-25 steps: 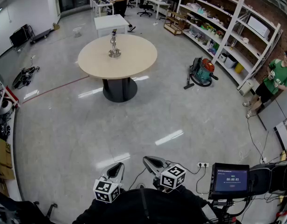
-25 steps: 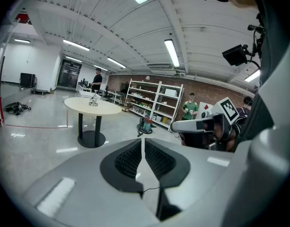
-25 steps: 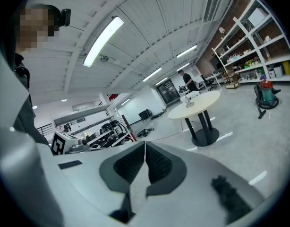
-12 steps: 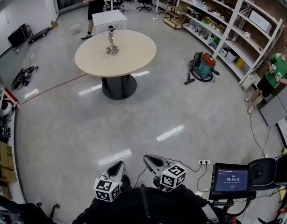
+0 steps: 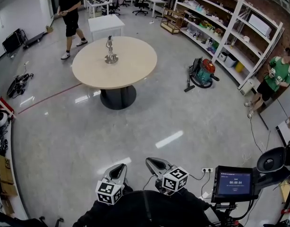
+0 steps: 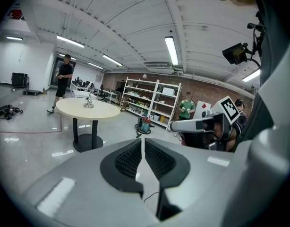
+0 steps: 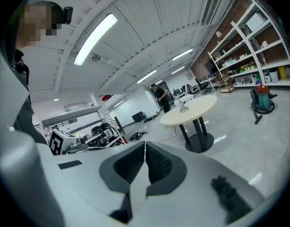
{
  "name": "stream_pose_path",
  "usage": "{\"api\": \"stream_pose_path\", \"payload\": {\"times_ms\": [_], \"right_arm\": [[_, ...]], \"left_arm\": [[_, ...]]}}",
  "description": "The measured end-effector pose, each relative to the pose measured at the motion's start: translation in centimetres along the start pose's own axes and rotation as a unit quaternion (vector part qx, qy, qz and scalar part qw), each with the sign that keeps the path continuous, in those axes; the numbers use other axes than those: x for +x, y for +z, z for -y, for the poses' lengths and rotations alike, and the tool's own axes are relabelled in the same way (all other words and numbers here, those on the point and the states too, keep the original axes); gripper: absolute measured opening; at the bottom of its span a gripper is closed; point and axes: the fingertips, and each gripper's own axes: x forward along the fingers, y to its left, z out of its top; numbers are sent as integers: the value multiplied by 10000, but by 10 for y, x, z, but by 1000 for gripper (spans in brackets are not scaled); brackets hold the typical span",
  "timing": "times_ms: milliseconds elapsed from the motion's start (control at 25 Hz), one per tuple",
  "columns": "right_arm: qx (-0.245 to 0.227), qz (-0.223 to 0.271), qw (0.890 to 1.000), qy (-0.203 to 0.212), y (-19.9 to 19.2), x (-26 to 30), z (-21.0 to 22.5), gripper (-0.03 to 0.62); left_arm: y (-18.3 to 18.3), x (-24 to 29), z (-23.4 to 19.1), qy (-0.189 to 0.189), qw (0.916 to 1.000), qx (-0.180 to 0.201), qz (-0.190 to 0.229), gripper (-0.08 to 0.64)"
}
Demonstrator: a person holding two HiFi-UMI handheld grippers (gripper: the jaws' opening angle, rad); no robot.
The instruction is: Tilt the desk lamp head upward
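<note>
The desk lamp [image 5: 110, 49] stands on the far round tabletop [image 5: 133, 67], well apart from both grippers, so nothing is held and the task looks not yet begun. The left gripper [image 5: 117, 172] sits near the person's body, jaws pressed together and empty, aimed slightly downward toward the table. The right gripper [image 5: 156, 165], just beside it, is posed likewise, jaws together on nothing.

The left gripper [image 5: 117, 170] and the right gripper [image 5: 154, 164] are held low, side by side close to the person's body. Both point forward, jaws pressed together and empty.
</note>
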Motion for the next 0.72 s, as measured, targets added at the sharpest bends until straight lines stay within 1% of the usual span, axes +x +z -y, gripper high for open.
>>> {"api": "stream_pose_path", "payload": {"times_ms": [240, 440, 560, 720], "right_arm": [[-53, -41, 9999, -76, 18, 66, -4, 6], [-95, -151, 9998, -116, 33, 132, -3, 6], [-144, -232, 9996, -78, 34, 155, 4, 6], [-118, -325, 9994, -88, 33, 165, 18, 6]], "left_arm": [[22, 5, -64, -42, 9999, -58, 85, 29], [36, 16, -127, -55, 9997, -197, 136, 29], [32, 31, -146, -61, 9994, -309, 126, 29], [29, 45, -154, -59, 9992, -387, 107, 29]]}}
